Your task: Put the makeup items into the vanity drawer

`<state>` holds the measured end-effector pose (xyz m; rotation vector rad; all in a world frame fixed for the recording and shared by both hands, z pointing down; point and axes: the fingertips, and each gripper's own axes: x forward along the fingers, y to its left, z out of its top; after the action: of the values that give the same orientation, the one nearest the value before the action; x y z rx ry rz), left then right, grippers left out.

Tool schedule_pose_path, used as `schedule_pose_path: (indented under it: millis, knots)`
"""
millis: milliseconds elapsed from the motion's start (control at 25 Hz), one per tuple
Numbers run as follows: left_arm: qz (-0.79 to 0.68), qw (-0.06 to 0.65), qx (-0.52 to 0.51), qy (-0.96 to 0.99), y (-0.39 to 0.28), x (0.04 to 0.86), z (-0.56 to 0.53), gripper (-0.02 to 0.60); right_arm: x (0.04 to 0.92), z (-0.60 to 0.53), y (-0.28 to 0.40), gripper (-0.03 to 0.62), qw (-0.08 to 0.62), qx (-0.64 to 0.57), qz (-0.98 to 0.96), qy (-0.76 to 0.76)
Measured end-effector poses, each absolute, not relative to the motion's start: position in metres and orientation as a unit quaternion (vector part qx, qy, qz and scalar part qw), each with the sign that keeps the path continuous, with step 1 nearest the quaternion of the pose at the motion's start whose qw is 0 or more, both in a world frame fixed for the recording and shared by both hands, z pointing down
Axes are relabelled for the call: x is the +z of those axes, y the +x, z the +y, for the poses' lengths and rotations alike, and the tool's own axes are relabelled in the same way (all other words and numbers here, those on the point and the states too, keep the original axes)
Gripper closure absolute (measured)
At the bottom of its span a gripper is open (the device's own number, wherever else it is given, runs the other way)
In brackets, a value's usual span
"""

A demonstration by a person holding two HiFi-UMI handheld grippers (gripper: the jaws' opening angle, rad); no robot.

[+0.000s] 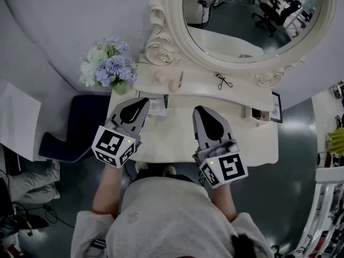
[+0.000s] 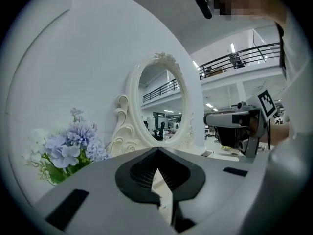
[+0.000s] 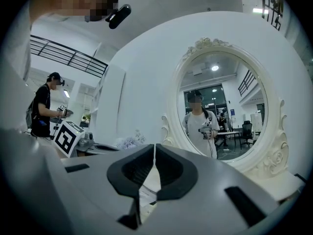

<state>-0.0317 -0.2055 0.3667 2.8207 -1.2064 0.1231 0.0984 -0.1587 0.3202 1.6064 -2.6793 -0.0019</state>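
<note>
The left gripper point(image 1: 144, 102) and right gripper point(image 1: 199, 110) hover over the vanity top point(image 1: 172, 138), jaws pressed together on nothing. An eyelash curler point(image 1: 221, 80) and small pinkish makeup pieces point(image 1: 161, 78), too tiny to name, lie on the shelf point(image 1: 199, 85) below the mirror point(image 1: 242, 20).

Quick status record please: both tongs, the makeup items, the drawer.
left tongs: shut, empty, over the tabletop's left part
right tongs: shut, empty, over the tabletop's middle
makeup items: eyelash curler and small pinkish pieces on the rear shelf under the mirror
drawer: none in view open
flowers: table's left rear corner
</note>
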Motion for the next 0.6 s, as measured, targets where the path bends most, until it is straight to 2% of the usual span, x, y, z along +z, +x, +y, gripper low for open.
schedule_pose_path:
  millis: [600]
  knots:
    - [-0.428, 0.000, -0.010, 0.904, -0.022, 0.324, -0.177, 0.569, 0.307, -0.145, 0.115, 0.568, -0.009, -0.010, -0.861, 0.509]
